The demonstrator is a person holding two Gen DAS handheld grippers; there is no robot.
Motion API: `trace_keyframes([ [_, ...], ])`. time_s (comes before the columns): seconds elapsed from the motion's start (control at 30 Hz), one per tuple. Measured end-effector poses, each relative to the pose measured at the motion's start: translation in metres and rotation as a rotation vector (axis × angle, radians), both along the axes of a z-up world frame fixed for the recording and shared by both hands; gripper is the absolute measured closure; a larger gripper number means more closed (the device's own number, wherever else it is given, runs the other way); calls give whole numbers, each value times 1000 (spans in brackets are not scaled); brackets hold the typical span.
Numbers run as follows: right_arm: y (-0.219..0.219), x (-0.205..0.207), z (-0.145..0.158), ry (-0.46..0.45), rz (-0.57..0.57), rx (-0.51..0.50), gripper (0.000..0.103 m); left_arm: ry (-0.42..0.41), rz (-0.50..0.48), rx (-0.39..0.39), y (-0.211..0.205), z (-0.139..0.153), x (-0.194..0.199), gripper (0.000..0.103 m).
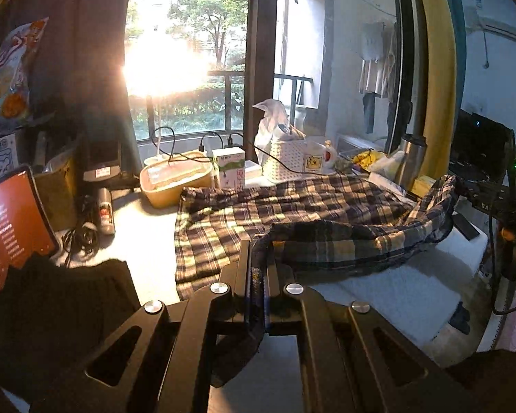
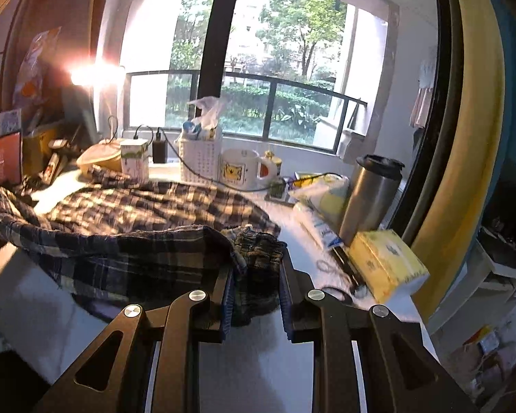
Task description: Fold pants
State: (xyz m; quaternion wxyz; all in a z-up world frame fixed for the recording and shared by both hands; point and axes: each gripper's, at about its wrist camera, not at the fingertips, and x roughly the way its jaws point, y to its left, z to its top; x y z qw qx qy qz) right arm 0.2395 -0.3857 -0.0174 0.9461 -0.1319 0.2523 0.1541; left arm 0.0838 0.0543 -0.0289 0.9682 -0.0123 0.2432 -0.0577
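My left gripper [image 1: 258, 268] is clamped on the pants [image 1: 292, 213]. My right gripper [image 2: 256, 275] holds their bunched edge. The rest lies on the surface [image 1: 148, 241].

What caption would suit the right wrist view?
Right tool grips the plaid pants edge, lifted over the white table.

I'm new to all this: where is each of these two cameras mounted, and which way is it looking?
Left wrist view: on the left gripper, looking along its fingers over the plaid pants toward the window; its own fingers pinch a raised edge.
Right wrist view: on the right gripper, facing the same window; its fingers grip bunched plaid pants.
Shared: pants, window, white basket, mug.
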Motion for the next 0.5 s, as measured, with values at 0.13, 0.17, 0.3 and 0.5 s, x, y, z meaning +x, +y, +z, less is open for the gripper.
trace_keyframes([
  [0.13, 6, 22, 4, -2, -7, 18, 80, -14, 3, 10, 4, 8, 21, 99],
  [0.17, 6, 27, 5, -1, -9, 21, 80, -21, 4, 13, 5, 11, 29, 99],
  [0.3, 8, 58, 8, 6, -32, 45, 80, -35, 1, 26, 10, 18, 60, 99],
  [0.5, 15, 107, 8, 25, -52, 69, 80, -32, -6, 48, 19, 18, 115, 99],
])
